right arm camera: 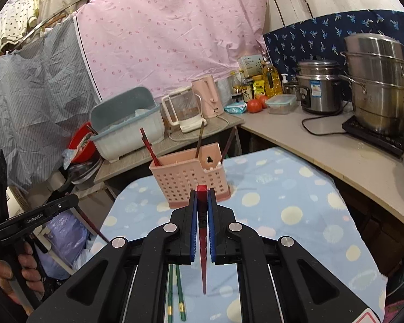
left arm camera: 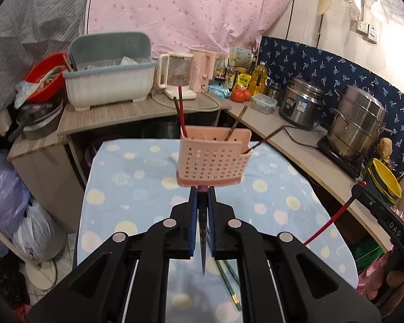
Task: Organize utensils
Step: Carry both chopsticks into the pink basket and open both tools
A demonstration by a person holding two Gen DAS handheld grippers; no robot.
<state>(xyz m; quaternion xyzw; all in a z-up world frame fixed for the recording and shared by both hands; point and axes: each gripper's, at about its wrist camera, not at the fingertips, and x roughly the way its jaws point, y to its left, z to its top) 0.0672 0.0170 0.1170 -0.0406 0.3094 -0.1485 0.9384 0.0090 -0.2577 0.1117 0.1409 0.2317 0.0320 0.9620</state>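
Left gripper [left arm camera: 202, 188]: blue pads clamped on a dark chopstick [left arm camera: 202, 242]. Its top end pokes just past the fingertips; its point hangs free below the pads, clear of the table.

Right gripper [right arm camera: 202, 191]: pads clamped on a red chopstick [right arm camera: 202, 242], red cap at the fingertips, tapered point hanging below. In the left view this red stick juts in from the right edge, held by the other tool.

Holder [right arm camera: 192, 176]: pink perforated basket standing upright on the far part of the table, just beyond both sets of fingertips. Its lower edge is hidden behind the fingers in each view.

Sticks in holder: four counted in the left view, two leaning left, one near the middle, one slanting out at the right corner. Their lower parts are hidden by the basket wall.

Green chopsticks [right arm camera: 176, 290]: two, lying side by side on the near part of the table, partly covered by the gripper body and cut off below.

Table [right arm camera: 296, 215]: blue cloth with pale dots; near edge hidden by the grippers.

Hand [right arm camera: 16, 274]: at the left edge of the right view, gripping the other tool's handle, cut off by the frame.

Counter beyond: grey dish bin [left arm camera: 107, 80], glass jug [left arm camera: 177, 78], two tomatoes [left arm camera: 241, 94], steel pots [left arm camera: 358, 126]; bottle labels too small to read.
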